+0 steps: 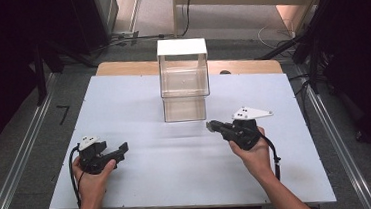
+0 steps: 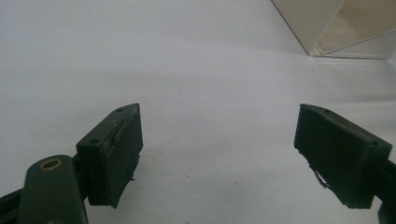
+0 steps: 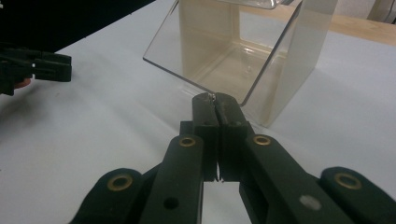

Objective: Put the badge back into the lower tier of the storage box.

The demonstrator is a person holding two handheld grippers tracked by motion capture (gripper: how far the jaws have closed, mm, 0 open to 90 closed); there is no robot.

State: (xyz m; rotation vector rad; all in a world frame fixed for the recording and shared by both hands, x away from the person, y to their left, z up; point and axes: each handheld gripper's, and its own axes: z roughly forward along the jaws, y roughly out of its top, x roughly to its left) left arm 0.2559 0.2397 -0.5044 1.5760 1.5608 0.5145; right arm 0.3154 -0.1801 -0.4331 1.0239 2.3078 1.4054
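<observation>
A clear plastic box (image 1: pixel 183 79) with a white top (image 1: pixel 181 47) stands at the middle back of the white table (image 1: pixel 144 178). Its clear front panel (image 1: pixel 184 109) slants out toward me. My right gripper (image 1: pixel 210 126) is shut, and its tips (image 3: pixel 215 99) sit right at the panel's lower edge (image 3: pixel 196 81). I cannot tell whether they touch it. My left gripper (image 1: pixel 120 155) rests at the front left, open, with bare table between its jaws (image 2: pixel 219 140). The box's corner (image 2: pixel 345 28) lies far ahead of it.
A wooden strip (image 1: pixel 120 68) runs along the table's back edge. Metal rails (image 1: pixel 22 157) line both sides on the floor, with cables (image 1: pixel 273 32) behind the table. The left gripper (image 3: pixel 42 67) is off to the left in the right gripper view.
</observation>
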